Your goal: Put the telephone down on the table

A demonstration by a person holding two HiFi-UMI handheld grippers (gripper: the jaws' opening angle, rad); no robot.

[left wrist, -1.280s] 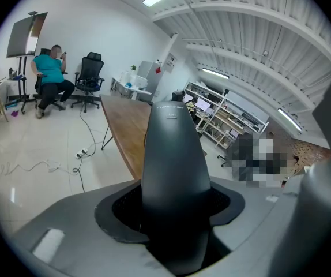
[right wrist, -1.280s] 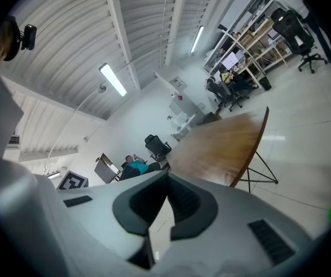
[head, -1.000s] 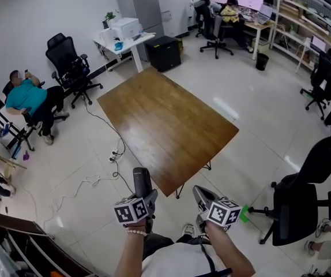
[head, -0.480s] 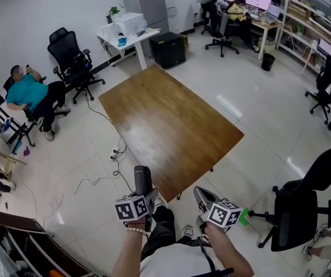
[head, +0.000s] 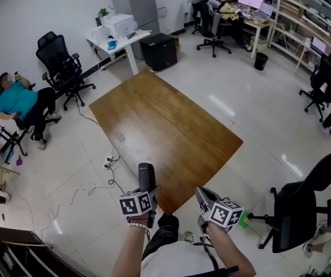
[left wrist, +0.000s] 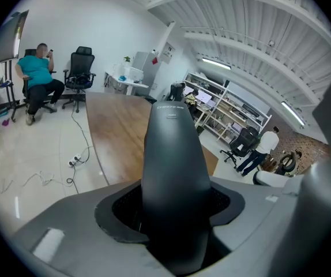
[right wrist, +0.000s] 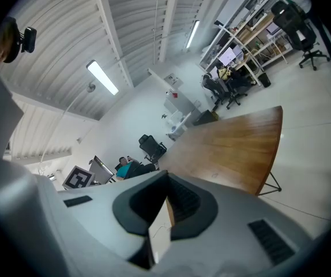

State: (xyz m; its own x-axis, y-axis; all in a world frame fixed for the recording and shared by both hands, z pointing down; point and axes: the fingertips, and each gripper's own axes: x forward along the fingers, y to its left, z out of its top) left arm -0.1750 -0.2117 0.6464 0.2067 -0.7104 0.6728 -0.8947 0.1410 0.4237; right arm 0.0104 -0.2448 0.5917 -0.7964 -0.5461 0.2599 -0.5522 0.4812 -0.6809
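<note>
Most of the head view is pale glossy floor [head: 258, 114], and on it stands the broad rectangular brown wooden table [head: 171, 126], its top bare and shining. Right of the table's near corner is a black swivel office chair on castors [head: 298, 212]. A thin white cable [head: 79, 189] trails over the floor left of the table.

At the bottom of that view the person holds both tools side by side, close to the table's near corner. The left gripper [head: 148, 190] has its jaws clamped on the lower part of the long black plastic telephone handset [left wrist: 174, 172], which sticks out past them towards the table. The telephone is in the air by the table's near edge, not on the wood. The right gripper [right wrist: 166, 180] has its jaws together with nothing between them, and it points at the table's near corner.
</note>
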